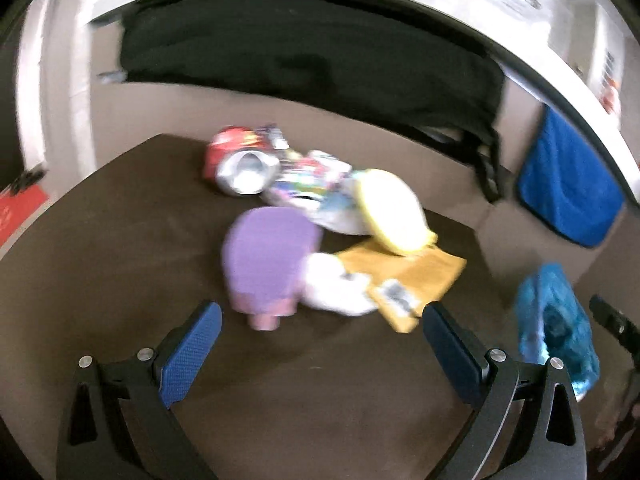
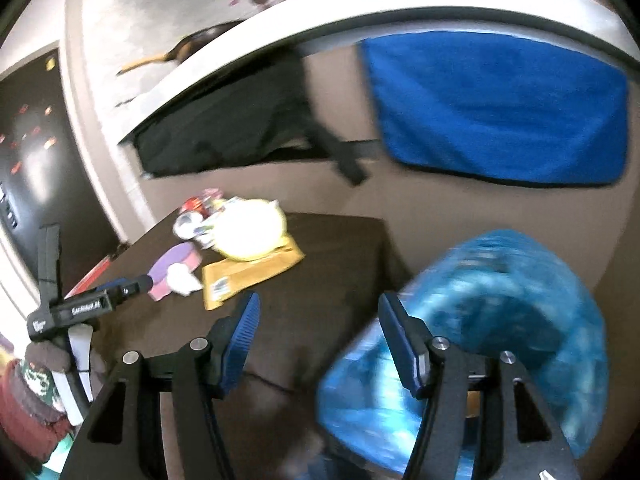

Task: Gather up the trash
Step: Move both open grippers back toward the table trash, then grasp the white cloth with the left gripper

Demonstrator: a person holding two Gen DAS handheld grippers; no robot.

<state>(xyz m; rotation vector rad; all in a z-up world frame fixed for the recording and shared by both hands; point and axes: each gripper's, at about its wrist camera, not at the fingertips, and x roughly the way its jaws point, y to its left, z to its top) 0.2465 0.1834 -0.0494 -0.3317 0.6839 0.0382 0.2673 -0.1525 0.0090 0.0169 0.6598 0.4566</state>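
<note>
The left gripper (image 1: 322,318) hangs over the dark desk (image 1: 100,240) with its jaws spread wide and nothing between them. Just ahead of it lies the trash (image 1: 320,216): a purple lid, a white wad, a yellow envelope, crushed wrappers. The right gripper (image 2: 318,320) stands part open, with a blue plastic bag (image 2: 520,320) against its right finger; whether it pinches the bag I cannot tell.

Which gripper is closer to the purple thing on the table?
Left. The left gripper hovers right before the purple thing, jaws open. The right gripper sits farther back, by the blue bag.
</note>
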